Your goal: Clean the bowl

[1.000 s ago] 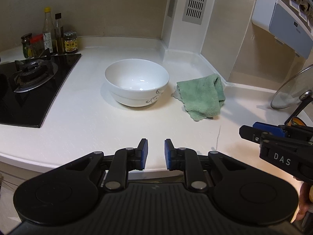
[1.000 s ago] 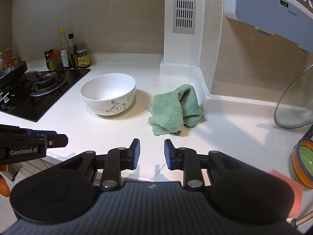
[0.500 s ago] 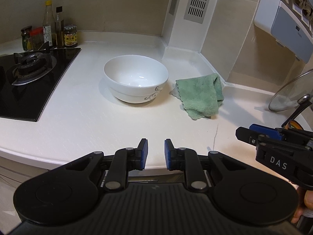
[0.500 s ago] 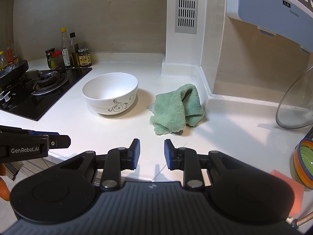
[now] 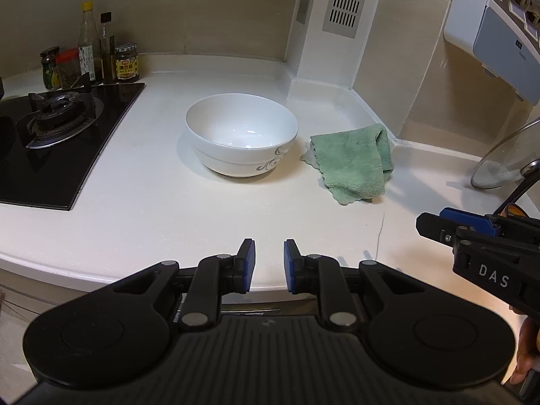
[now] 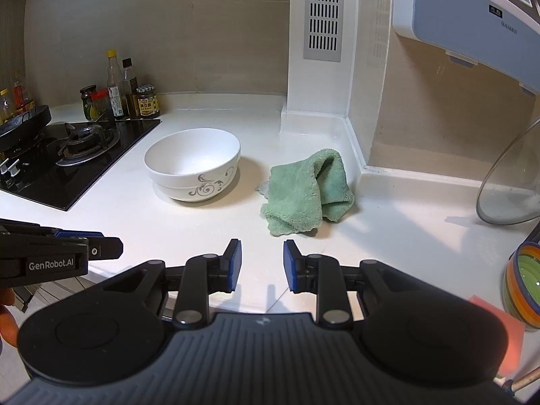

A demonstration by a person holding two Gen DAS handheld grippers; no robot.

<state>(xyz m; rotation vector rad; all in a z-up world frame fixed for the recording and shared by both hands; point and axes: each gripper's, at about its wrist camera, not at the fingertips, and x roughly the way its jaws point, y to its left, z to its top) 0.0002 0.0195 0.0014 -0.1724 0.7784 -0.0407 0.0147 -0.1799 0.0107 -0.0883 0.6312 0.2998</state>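
Observation:
A white bowl [image 5: 241, 133] with a grey scroll pattern stands upright on the white counter [image 5: 152, 222]; it also shows in the right wrist view [image 6: 193, 163]. A crumpled green cloth [image 5: 352, 162] lies just right of it, also in the right wrist view [image 6: 305, 190]. My left gripper [image 5: 268, 265] is open and empty over the counter's front edge, well short of the bowl. My right gripper [image 6: 259, 263] is open and empty, short of the cloth. Each gripper shows from the side in the other's view: the right gripper [image 5: 438, 224] and the left gripper [image 6: 101, 246].
A black gas hob [image 5: 50, 128] lies at the left, with several sauce bottles and jars [image 5: 98, 57] behind it. A glass lid [image 5: 506, 158] leans at the right wall. A striped bowl [image 6: 523, 283] sits at the right front. A white column [image 6: 320, 67] stands behind.
Both grippers have moved slightly forward toward the counter; the bowl and cloth appear a little nearer. The jaws keep the same opening.

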